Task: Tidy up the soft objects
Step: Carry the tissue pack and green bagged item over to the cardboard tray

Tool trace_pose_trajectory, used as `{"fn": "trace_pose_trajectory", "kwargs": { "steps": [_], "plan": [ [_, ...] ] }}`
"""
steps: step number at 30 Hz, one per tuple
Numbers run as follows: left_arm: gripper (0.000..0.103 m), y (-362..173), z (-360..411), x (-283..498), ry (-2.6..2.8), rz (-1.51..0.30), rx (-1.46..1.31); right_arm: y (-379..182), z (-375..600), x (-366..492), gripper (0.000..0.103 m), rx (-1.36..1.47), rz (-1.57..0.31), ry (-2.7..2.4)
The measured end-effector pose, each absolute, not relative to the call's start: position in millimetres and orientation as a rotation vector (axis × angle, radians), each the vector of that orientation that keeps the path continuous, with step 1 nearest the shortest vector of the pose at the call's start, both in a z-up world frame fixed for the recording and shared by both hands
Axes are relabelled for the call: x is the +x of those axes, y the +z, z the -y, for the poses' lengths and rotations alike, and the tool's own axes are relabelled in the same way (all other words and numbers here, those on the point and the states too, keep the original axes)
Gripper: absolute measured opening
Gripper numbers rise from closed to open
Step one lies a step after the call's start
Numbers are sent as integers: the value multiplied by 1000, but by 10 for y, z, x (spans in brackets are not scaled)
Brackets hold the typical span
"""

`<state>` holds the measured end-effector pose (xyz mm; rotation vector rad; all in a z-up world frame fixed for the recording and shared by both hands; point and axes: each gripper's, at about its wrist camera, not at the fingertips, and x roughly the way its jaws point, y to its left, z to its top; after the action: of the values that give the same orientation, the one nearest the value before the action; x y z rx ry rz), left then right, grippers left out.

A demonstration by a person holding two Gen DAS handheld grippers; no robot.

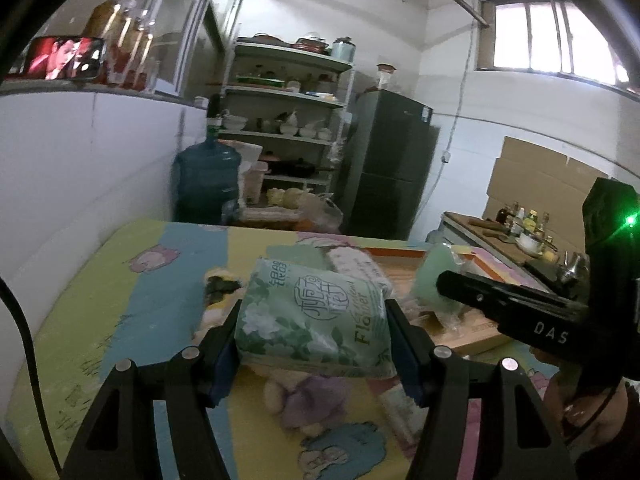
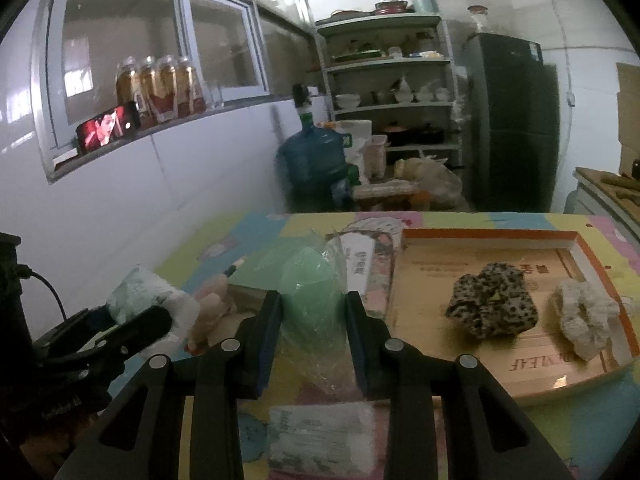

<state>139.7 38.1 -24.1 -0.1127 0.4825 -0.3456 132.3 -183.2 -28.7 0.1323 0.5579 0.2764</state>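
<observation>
Left wrist view, lower centre: the left gripper [image 1: 312,344] is clamped across the width of a green tissue pack [image 1: 316,320], fingers [image 1: 222,344] pressing its two short sides. The pack sits clear of the patterned mat [image 1: 120,300] below it, evidently carried, not resting. Further tissue packs [image 1: 352,264] lie just behind it.

Right of centre in the same view: the right gripper [image 1: 460,284] enters from the frame's right edge, closed on a pale green item in clear wrap [image 1: 434,280], beside the shallow cardboard tray [image 1: 480,340].

Right wrist view, centre: the narrow jaws pinch that soft wrapped item [image 2: 310,300] at its middle; the film crumples below. Another pack [image 2: 320,432] lies on the mat beneath.

Right of that frame: the tray [image 2: 500,236] already holds a speckled scrunchie [image 2: 492,304] and a white scrunchie [image 2: 584,316], side by side. Judgement: the tray serves as the collection point, and both held items appear bound for it.
</observation>
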Motion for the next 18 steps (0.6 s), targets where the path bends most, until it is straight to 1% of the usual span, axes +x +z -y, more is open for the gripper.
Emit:
{"fn": "trace_pose_trajectory", "kwargs": {
  "steps": [18],
  "plan": [
    [65, -238, 155, 1578, -414, -514, -85, -266, 2395, 1284, 33, 190, -536, 193]
  ]
}}
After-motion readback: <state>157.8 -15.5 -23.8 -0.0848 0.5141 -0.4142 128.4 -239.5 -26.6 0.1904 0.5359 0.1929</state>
